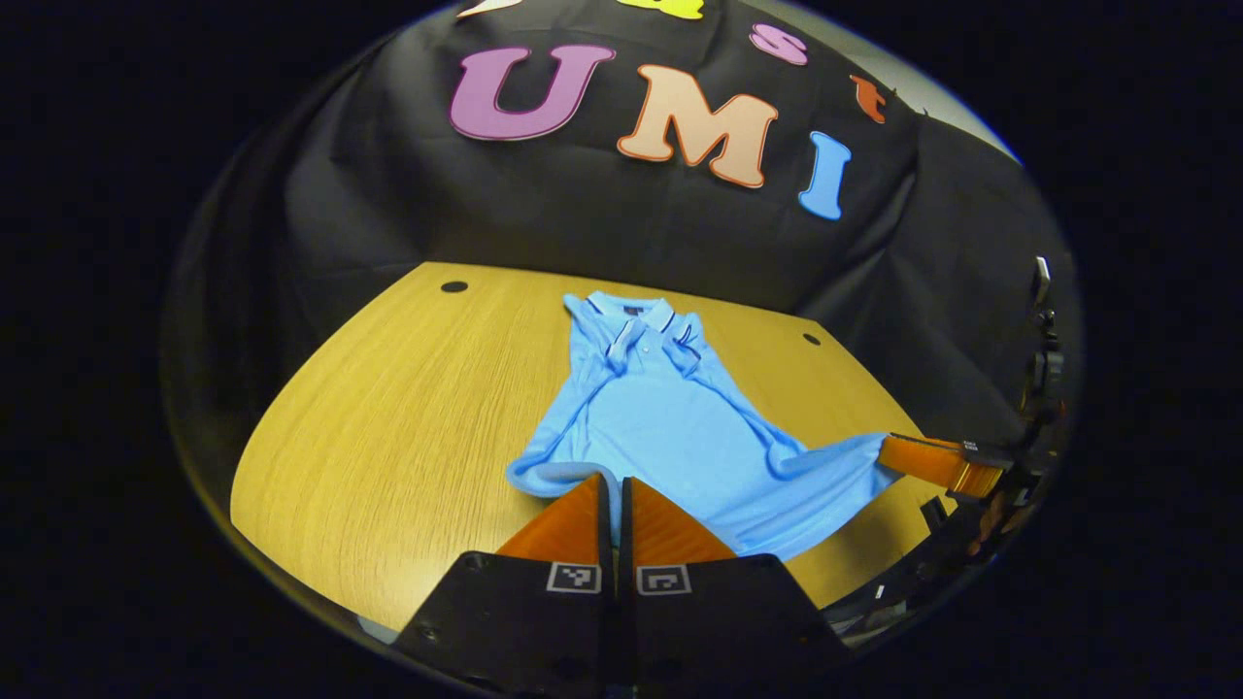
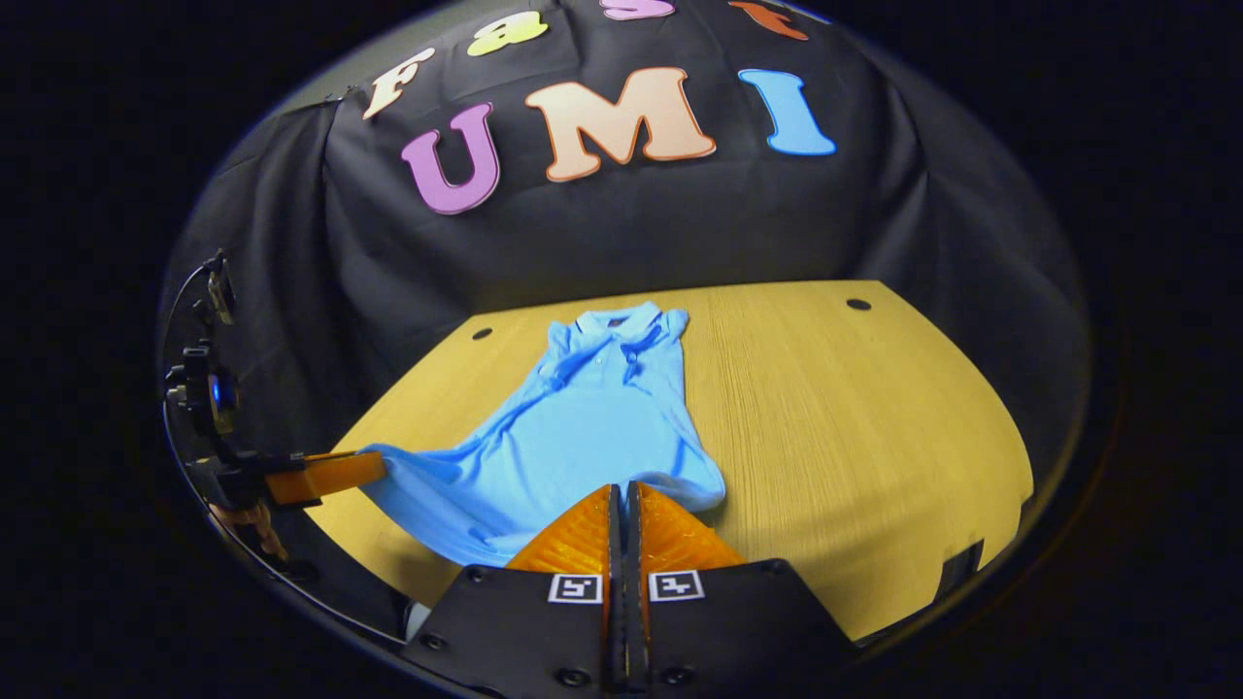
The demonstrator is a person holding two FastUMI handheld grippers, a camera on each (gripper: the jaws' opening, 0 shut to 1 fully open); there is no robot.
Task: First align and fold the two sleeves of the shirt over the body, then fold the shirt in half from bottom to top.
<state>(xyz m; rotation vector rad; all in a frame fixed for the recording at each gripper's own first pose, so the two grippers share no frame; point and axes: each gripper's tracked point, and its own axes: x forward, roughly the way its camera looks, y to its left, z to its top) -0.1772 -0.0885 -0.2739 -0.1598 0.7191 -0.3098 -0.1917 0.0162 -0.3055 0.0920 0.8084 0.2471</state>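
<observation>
Left gripper [image 1: 618, 485] and right gripper [image 2: 621, 493] each pinch the blue shirt's [image 1: 670, 417] bottom hem, lifting both corners off the table [image 1: 388, 408]

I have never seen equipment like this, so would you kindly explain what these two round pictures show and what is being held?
A person holds a hand-held two-finger gripper in each hand, and a camera rides on each one, looking forward along its fingers. The left gripper view shows the left gripper at the bottom; the right gripper view likewise shows the right gripper. A light blue polo shirt lies on a wooden table, collar toward the black cloth wall, sleeves already folded in. Each gripper is shut on a bottom corner of the shirt's hem. Each view also catches the other gripper off to one side.
</observation>
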